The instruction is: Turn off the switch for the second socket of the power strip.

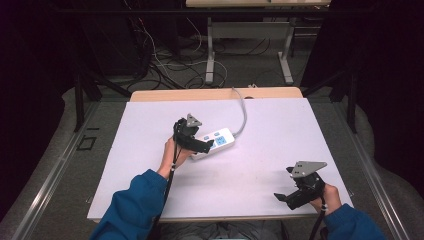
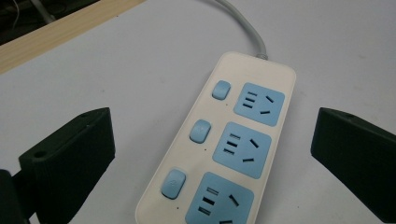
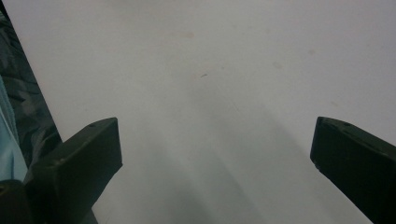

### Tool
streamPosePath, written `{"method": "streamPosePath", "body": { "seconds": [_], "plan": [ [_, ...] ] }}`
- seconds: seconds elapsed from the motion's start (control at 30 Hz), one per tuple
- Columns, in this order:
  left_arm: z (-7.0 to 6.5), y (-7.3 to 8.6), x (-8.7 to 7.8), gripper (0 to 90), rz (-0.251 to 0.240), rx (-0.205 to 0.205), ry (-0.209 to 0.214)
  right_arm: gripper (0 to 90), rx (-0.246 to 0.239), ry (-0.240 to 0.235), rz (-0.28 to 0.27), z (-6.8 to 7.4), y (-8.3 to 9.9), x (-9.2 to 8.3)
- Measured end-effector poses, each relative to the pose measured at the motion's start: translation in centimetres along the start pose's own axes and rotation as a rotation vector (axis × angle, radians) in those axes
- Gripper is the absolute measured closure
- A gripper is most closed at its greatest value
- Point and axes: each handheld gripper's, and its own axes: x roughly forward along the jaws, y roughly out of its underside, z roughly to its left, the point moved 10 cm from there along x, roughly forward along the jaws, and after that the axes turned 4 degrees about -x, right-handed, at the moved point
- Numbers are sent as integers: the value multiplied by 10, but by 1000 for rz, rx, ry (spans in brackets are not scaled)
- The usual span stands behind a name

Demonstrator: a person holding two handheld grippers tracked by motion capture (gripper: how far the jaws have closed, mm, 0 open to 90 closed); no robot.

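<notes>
Left gripper (image 2: 212,140) stands with its jaws spread wide, 1 on each side of the power strip (image 2: 224,149), neither pad touching it. In the high view this gripper (image 1: 202,145) hovers at the near left end of the strip (image 1: 216,141), pointing right across it; the left hand (image 1: 176,152) grips it from below, the forearm in a blue sleeve (image 1: 136,202) rising from the near edge.

Power strip: cream body, 3 blue sockets and 3 blue switches, lying flat near the centre of the white table (image 1: 150,125). Its grey cable (image 1: 243,112) runs from the far end toward the far edge. The near end of the strip is cut off in the left gripper view.

Right gripper (image 1: 290,196) rests at the near right corner, well apart from the strip, jaws likewise spread with nothing between them (image 3: 212,154), bare table surface beneath. The right hand (image 1: 325,197) holds it, pointing left.

Floor cables (image 1: 165,65) lie beyond the table; detail there is dark and hard to make out.
</notes>
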Motion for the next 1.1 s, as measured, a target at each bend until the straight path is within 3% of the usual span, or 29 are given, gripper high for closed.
{"method": "streamPosePath", "body": {
  "seconds": [0.23,0.4,1.1],
  "plan": [
    [-1,5,-13,0,-5,31,-23,14,0,4,2,0,0,0],
    [0,8,-26,0,-24,12,-31,14,-4,1,4,0,0,0],
    [-7,39,-87,0,-48,28,-59,15,-9,-6,9,1,1,-1]
  ]
}}
